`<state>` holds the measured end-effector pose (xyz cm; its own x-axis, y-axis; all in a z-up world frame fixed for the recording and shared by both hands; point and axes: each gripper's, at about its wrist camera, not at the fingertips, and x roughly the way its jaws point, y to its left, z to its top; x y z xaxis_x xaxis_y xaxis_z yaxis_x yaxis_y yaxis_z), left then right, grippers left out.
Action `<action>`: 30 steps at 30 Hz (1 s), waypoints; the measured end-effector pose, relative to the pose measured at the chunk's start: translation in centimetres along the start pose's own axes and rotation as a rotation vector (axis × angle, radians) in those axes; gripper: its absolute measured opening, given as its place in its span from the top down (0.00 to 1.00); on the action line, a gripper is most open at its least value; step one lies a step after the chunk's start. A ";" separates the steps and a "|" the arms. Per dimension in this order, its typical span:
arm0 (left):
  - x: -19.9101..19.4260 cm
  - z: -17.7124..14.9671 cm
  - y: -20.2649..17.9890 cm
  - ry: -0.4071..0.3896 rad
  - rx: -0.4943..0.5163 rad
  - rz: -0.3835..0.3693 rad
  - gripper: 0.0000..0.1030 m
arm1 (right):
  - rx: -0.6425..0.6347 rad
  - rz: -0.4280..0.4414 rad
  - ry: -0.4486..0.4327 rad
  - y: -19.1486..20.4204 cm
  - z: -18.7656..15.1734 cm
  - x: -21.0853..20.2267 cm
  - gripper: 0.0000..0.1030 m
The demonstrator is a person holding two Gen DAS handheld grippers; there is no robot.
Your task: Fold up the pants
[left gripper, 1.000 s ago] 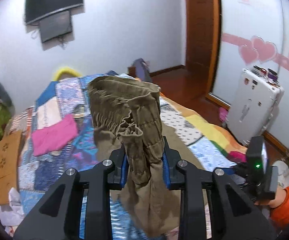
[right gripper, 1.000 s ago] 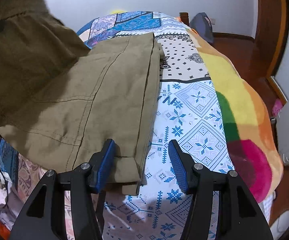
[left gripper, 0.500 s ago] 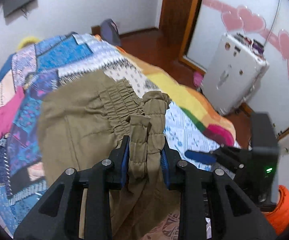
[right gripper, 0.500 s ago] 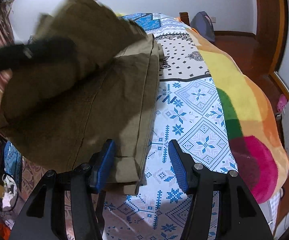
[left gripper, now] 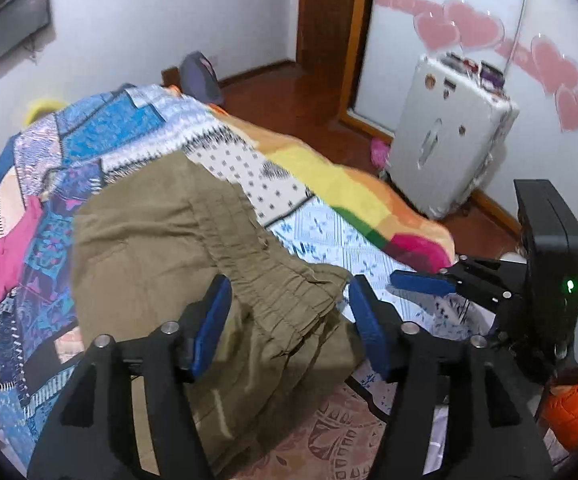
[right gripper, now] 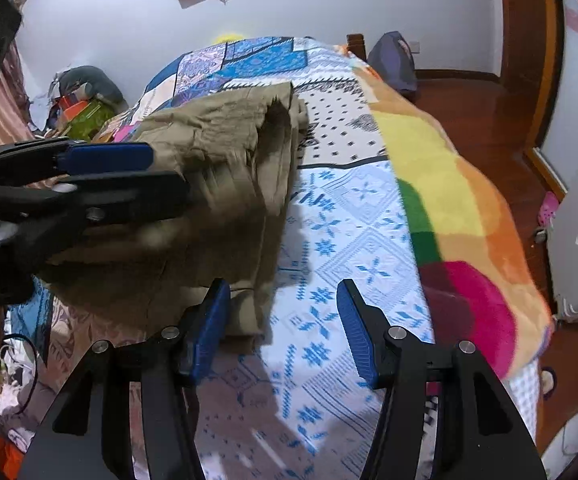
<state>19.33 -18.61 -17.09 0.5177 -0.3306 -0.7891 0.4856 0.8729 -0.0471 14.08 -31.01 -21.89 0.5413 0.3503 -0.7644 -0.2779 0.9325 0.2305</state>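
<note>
Olive-green pants [left gripper: 161, 240] lie folded on the patchwork bedspread [left gripper: 101, 136], their elastic waistband [left gripper: 285, 296] now on top at the near end. My left gripper [left gripper: 289, 320] is open, its blue pads on either side of the waistband without pinching it. In the right wrist view the pants [right gripper: 225, 168] lie left of centre. My right gripper [right gripper: 283, 320] is open and empty over the bed, beside the pants' near right corner. The left gripper [right gripper: 129, 176] shows there at the left, over the pants.
A pink cloth [left gripper: 13, 256] lies on the bed's left side. A white suitcase [left gripper: 445, 140] stands on the wooden floor to the right by the door. A backpack [right gripper: 393, 60] leans at the bed's far end. Clutter [right gripper: 81, 108] sits at the far left.
My left gripper carried the waistband end forward and down over the pants' legs, then opened and let it go. The right gripper stayed open beside the pants.
</note>
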 end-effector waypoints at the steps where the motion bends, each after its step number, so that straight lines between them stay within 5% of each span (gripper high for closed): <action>1: -0.8 0.0 0.4 -0.014 -0.008 0.001 0.40 | 0.004 -0.008 -0.010 -0.2 0.2 -0.4 0.50; 8: -3.4 -1.1 4.0 -0.049 -0.019 0.135 0.32 | -0.005 -0.018 -0.083 0.1 2.0 -2.3 0.50; 13: -2.9 -3.3 6.6 0.014 -0.051 0.165 0.32 | -0.045 -0.004 -0.125 1.5 3.6 -2.5 0.49; 16: -2.1 -5.0 7.6 0.059 -0.061 0.187 0.32 | -0.063 0.014 -0.148 2.7 4.5 -2.1 0.41; 30: -3.3 -7.2 11.1 0.088 -0.119 0.085 0.27 | 0.013 0.098 -0.026 2.9 2.2 3.7 0.40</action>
<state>17.97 -5.29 -19.42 0.4868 -0.2254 -0.8439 0.3534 0.9344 -0.0458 17.00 -26.78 -22.72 0.5325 0.4418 -0.7220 -0.3201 0.8947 0.3114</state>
